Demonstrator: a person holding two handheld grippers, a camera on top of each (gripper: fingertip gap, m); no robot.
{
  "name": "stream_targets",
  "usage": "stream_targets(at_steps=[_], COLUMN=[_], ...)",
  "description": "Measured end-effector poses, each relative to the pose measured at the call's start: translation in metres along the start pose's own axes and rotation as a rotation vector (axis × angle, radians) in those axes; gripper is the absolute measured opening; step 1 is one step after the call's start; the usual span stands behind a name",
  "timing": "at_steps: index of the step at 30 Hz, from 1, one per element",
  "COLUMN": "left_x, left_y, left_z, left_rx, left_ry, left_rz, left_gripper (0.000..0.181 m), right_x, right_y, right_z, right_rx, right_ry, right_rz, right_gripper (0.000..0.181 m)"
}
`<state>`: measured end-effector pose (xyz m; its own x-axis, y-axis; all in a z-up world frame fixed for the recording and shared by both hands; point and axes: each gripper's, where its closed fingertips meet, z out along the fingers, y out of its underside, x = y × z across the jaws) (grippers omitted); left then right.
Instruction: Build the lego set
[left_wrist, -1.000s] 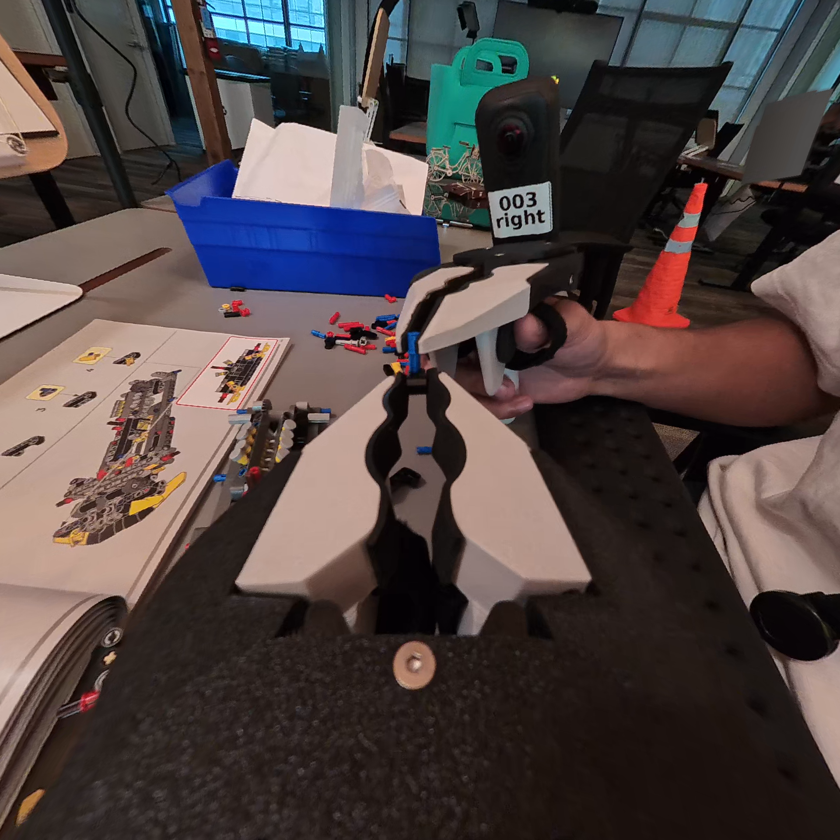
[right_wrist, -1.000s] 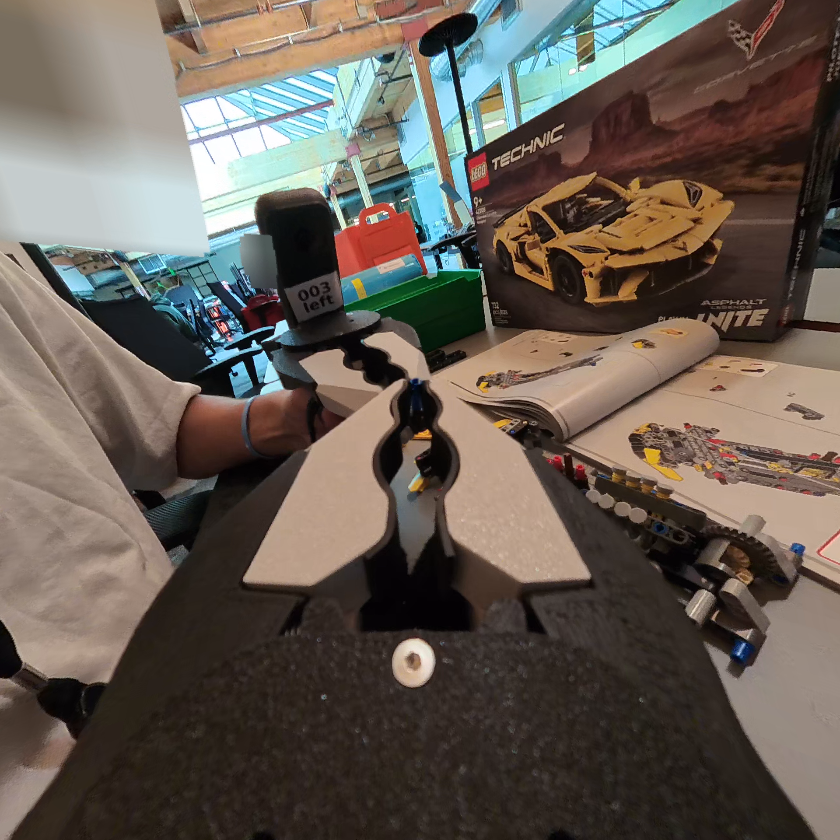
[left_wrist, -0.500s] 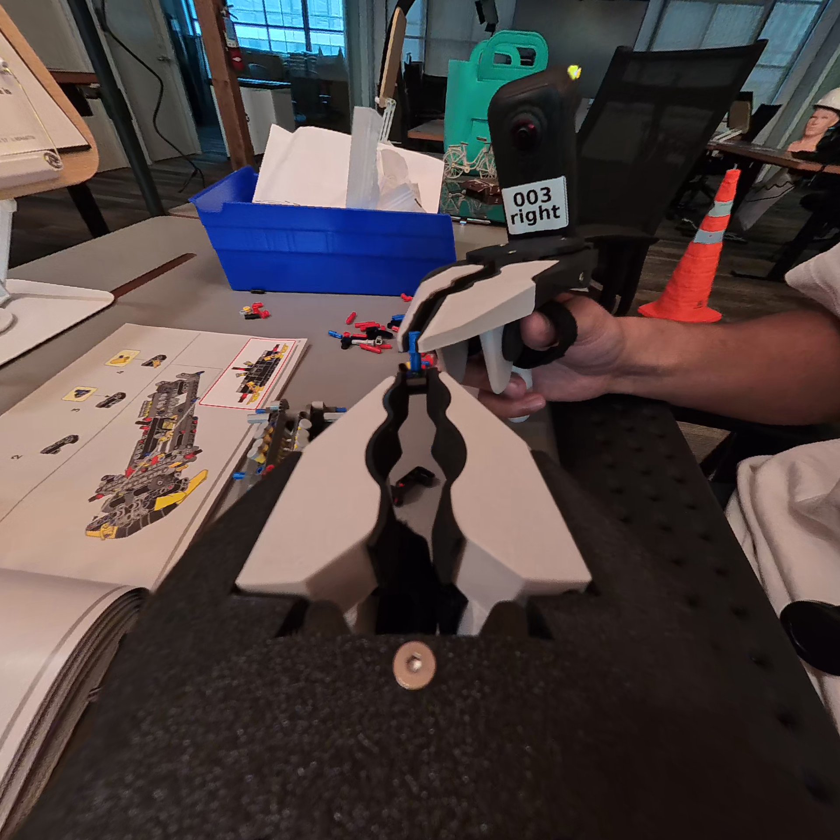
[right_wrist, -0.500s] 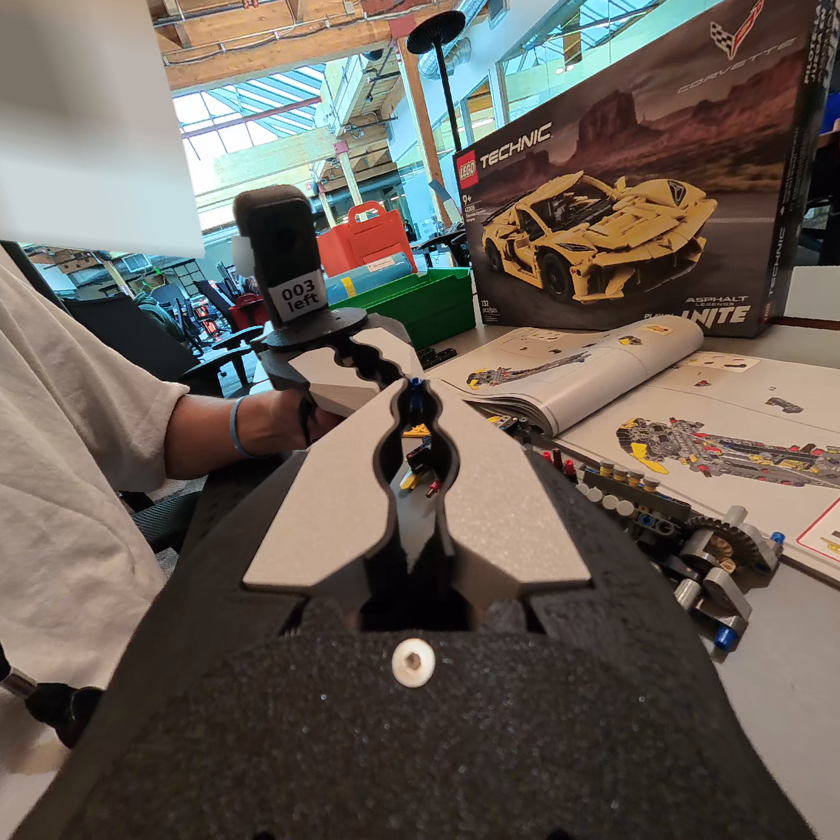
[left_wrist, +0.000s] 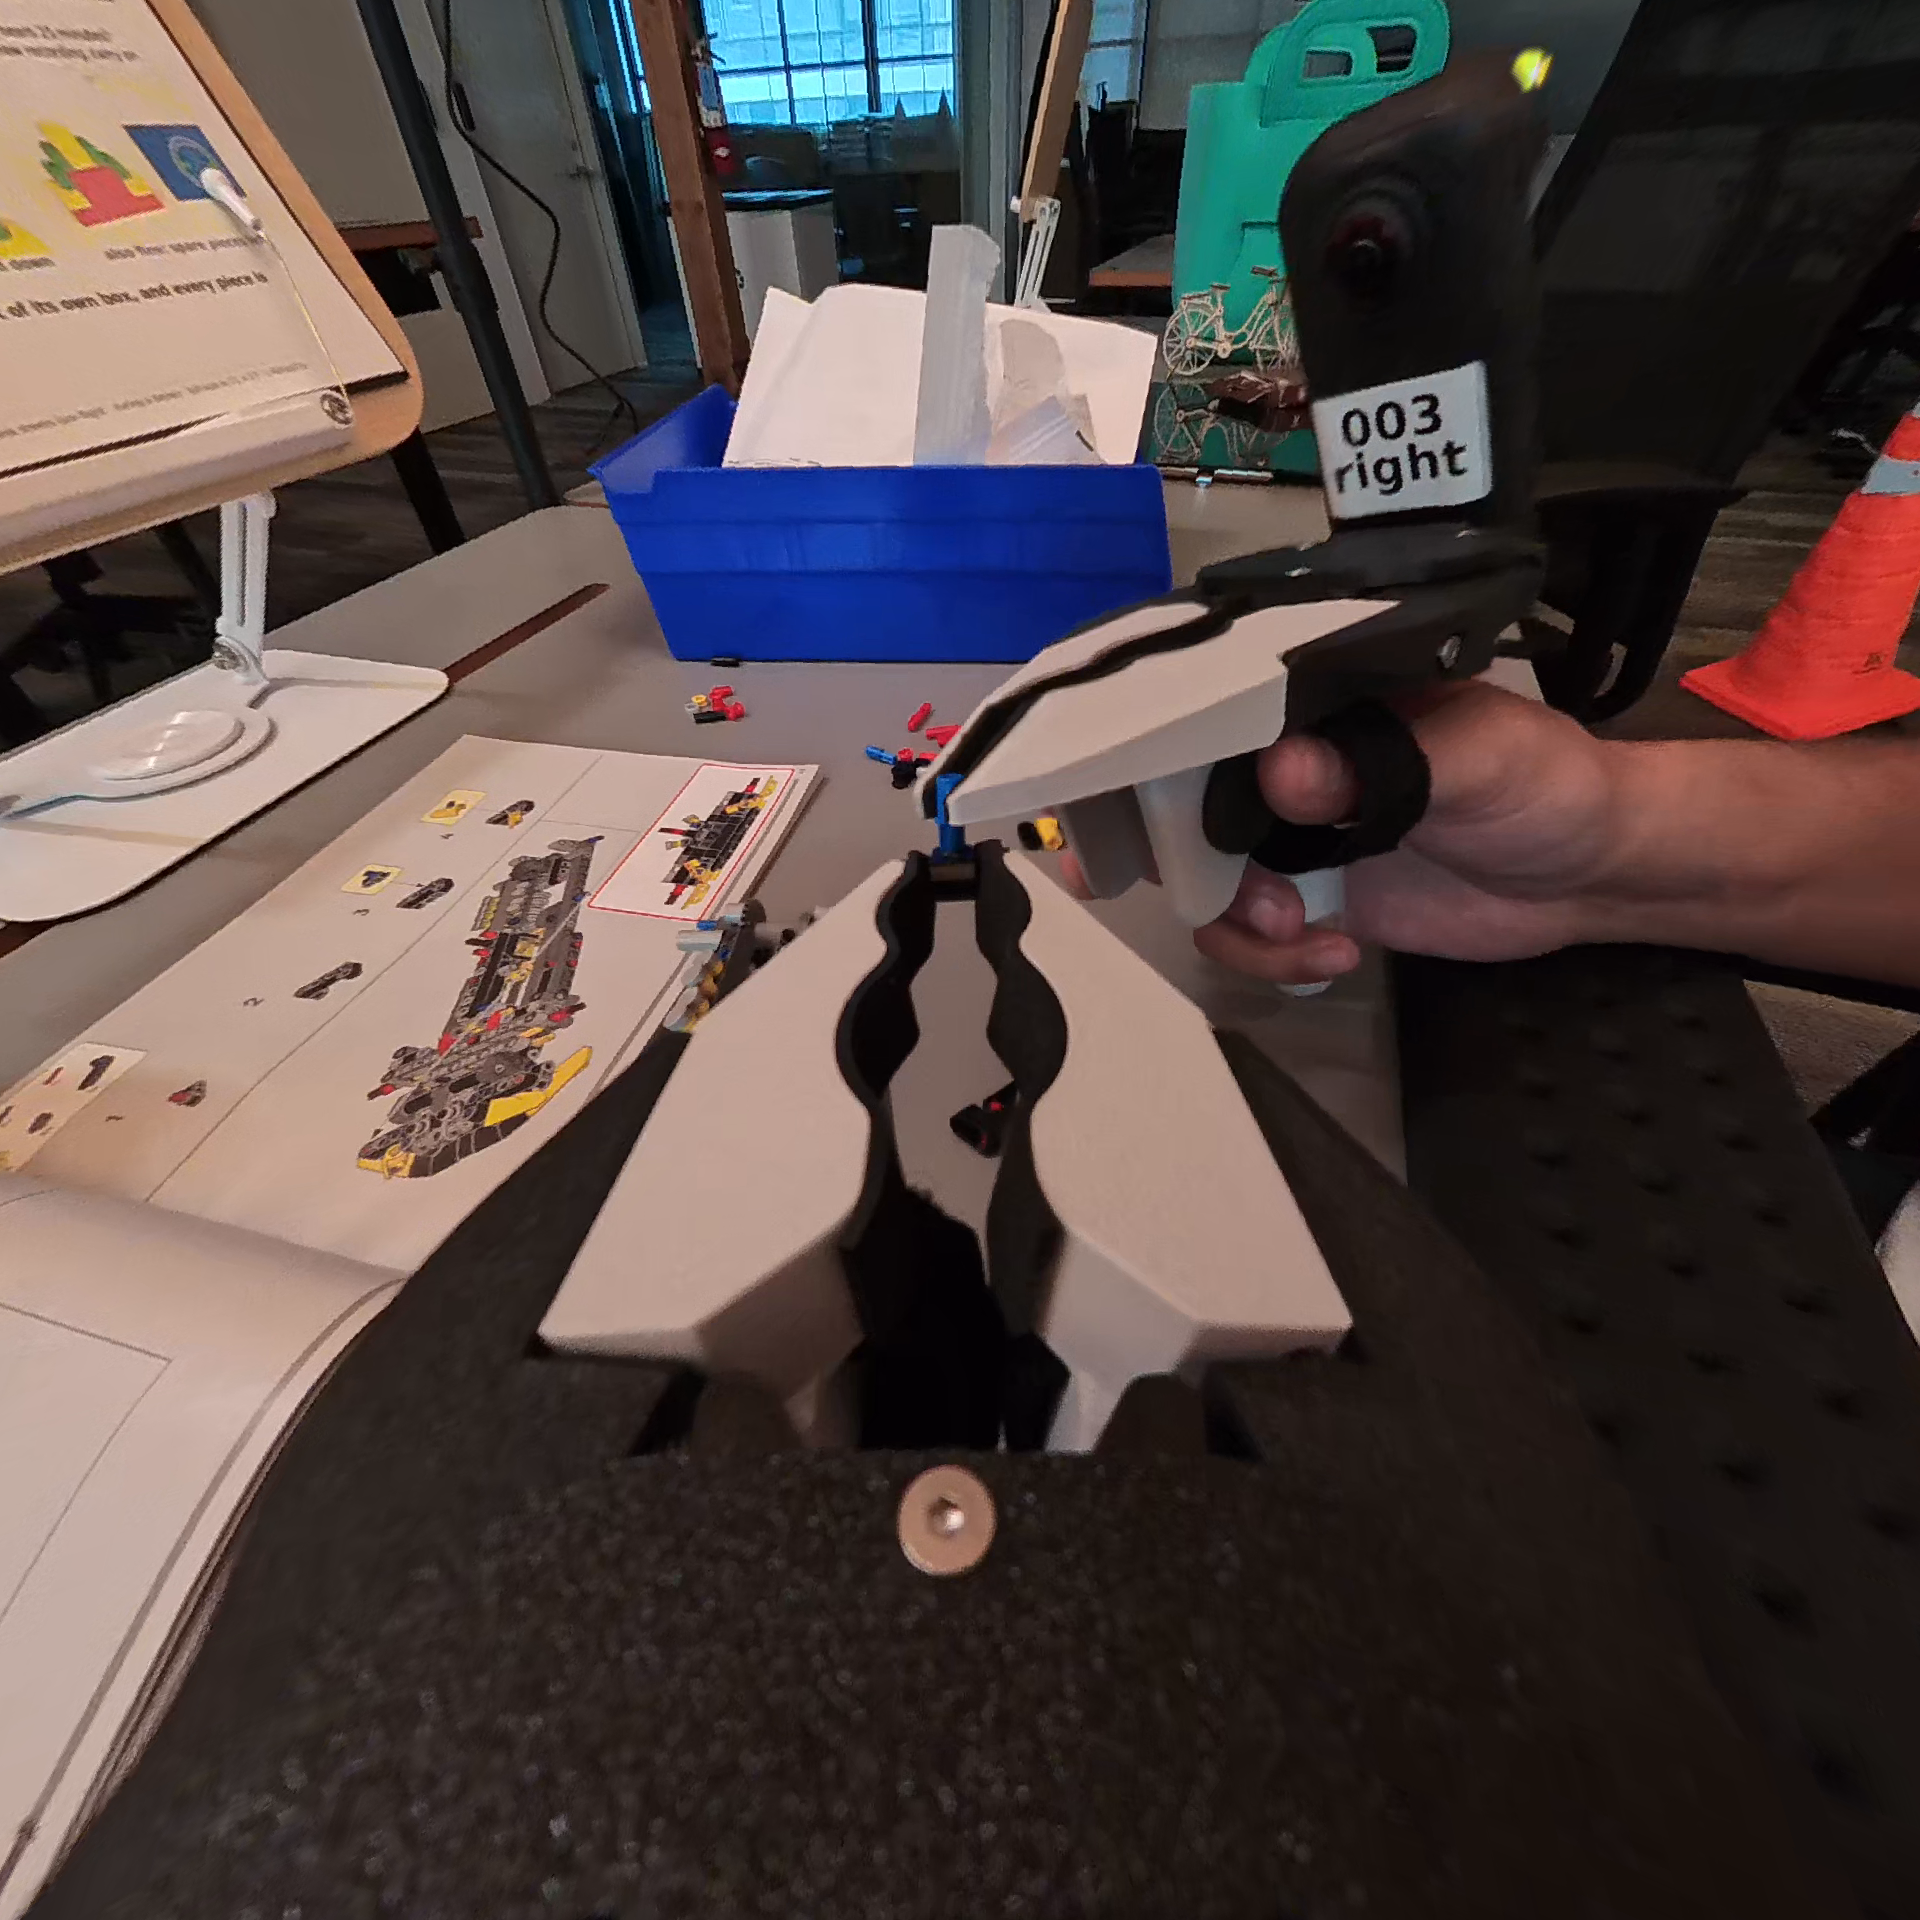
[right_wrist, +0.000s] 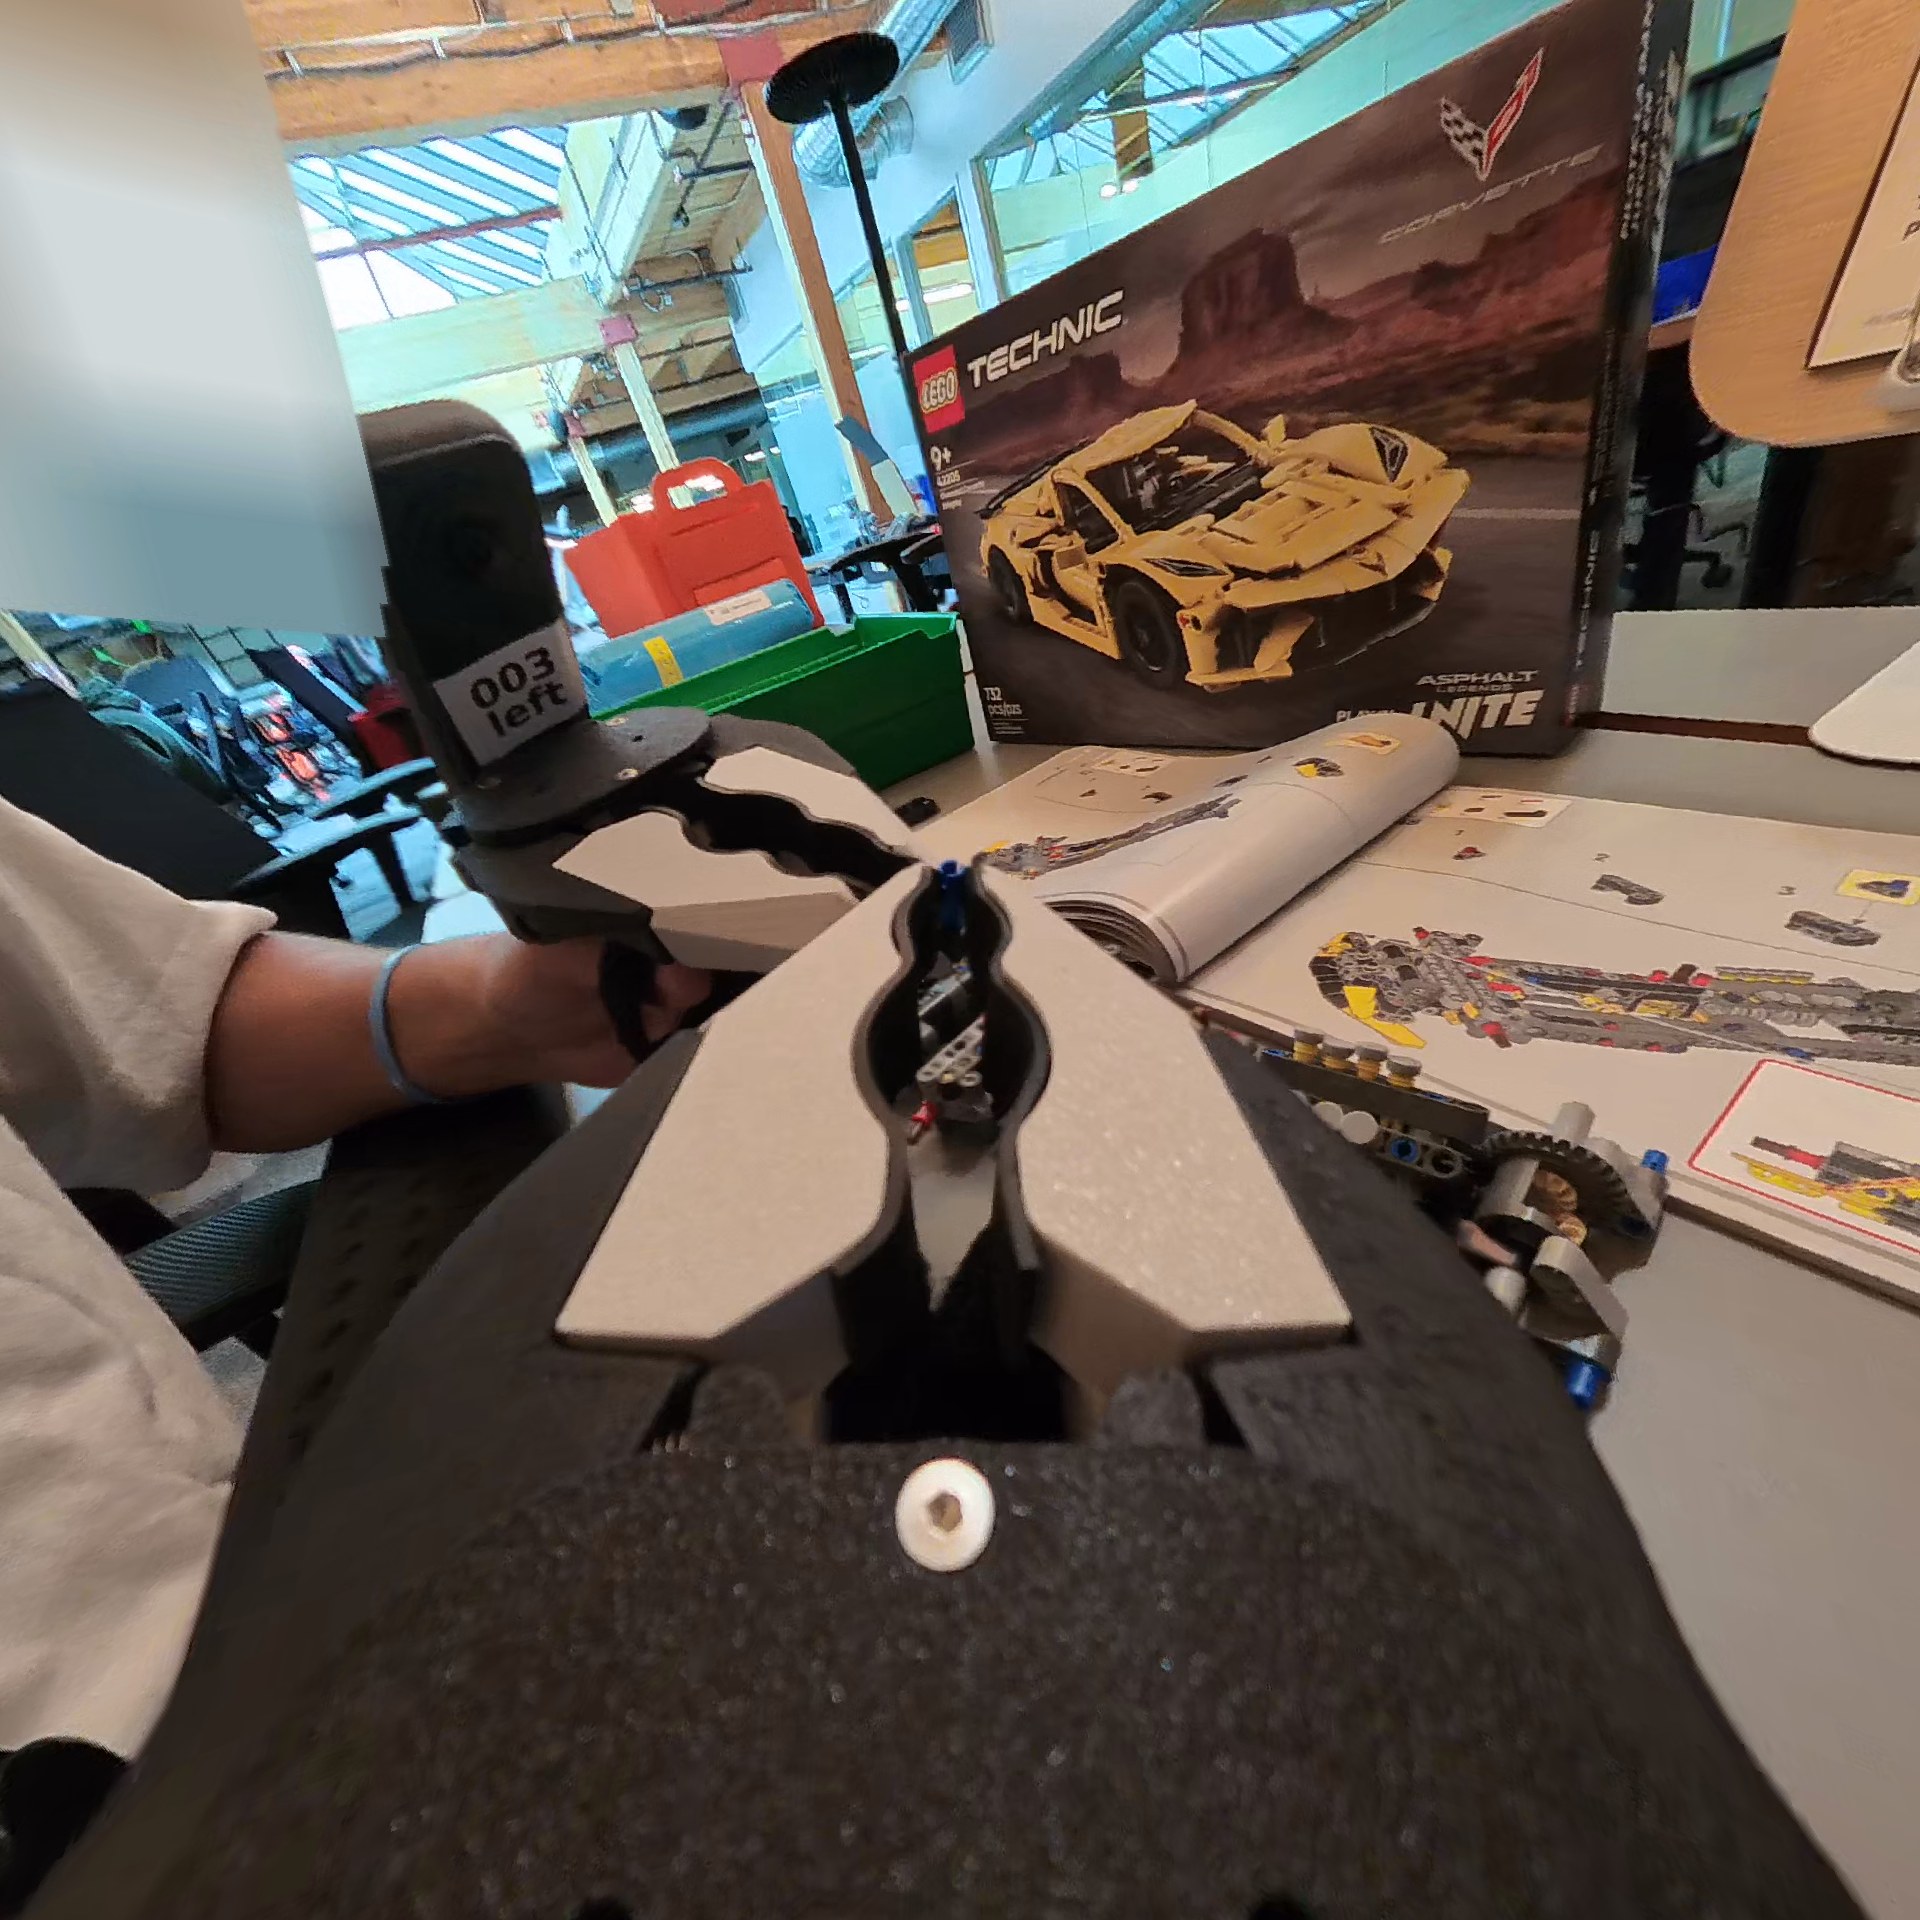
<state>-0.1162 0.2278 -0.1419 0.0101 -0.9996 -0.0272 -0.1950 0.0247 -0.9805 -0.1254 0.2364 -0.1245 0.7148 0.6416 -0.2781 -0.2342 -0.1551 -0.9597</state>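
In the left wrist view my left gripper (left_wrist: 951, 868) is shut on a small black lego piece (left_wrist: 951, 881) at its fingertips. My right gripper (left_wrist: 940, 805) comes in from the right, held by a hand, and is shut on a blue pin (left_wrist: 943, 821) that stands on top of the black piece. In the right wrist view my right gripper (right_wrist: 948, 881) pinches the blue pin (right_wrist: 948, 902), tip to tip with the left gripper (right_wrist: 914, 854). The partly built grey and black chassis (right_wrist: 1455, 1143) lies on the table below; it also shows in the left wrist view (left_wrist: 727, 945).
An open instruction booklet (left_wrist: 416, 987) lies left of the chassis. Loose red, blue and black pieces (left_wrist: 914, 738) lie before a blue bin (left_wrist: 894, 561). A lego box (right_wrist: 1247, 468) and a green bin (right_wrist: 831, 675) stand behind. A white stand base (left_wrist: 208, 727) is far left. Both grippers' tips are close together, under 4 cm apart.
Both grippers have lifted and shifted together, still tip to tip, with the blue pin against the black piece. The left view now looks more to the left across the table.
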Motion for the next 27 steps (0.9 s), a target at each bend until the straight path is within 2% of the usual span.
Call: stream_targets(at_steps=[8, 11, 12, 14, 17, 19, 20, 27], left_x=[0.001, 0.003, 0.003, 0.005, 0.02, 0.028, 0.031, 0.043], left_y=[-0.004, -0.007, -0.008, -0.013, -0.022, -0.021, -0.021, -0.021], left_z=[-0.001, -0.003, -0.004, -0.008, -0.013, -0.014, -0.014, -0.014], left_rx=[0.02, 0.038, 0.043, 0.079, 0.16, 0.177, 0.186, 0.205], left_ry=[-0.034, -0.045, -0.056, -0.075, -0.043, -0.033, -0.026, 0.007], left_rz=[0.079, 0.193, 0.25, 0.376, 0.524, 0.611, 0.638, 0.679], left_gripper=[0.006, 0.006, 0.006, 0.006, 0.006, 0.006, 0.007, 0.006], right_x=[-0.002, -0.006, -0.009, -0.018, -0.028, -0.038, -0.039, -0.048], right_y=[0.0, -0.004, -0.006, -0.013, -0.013, -0.013, -0.008, 0.0], right_z=[-0.001, -0.002, -0.004, -0.01, -0.021, -0.028, -0.029, -0.032], right_rx=[0.02, 0.03, 0.036, 0.046, -0.01, -0.071, -0.108, -0.162], right_ry=[-0.054, -0.099, -0.145, -0.287, -0.508, -0.652, -0.67, -0.688], right_rz=[0.103, 0.115, 0.147, 0.285, 0.563, 0.722, 0.75, 0.723], right_gripper=[0.003, 0.004, 0.009, 0.032, 0.038, 0.035, 0.033, 0.019])
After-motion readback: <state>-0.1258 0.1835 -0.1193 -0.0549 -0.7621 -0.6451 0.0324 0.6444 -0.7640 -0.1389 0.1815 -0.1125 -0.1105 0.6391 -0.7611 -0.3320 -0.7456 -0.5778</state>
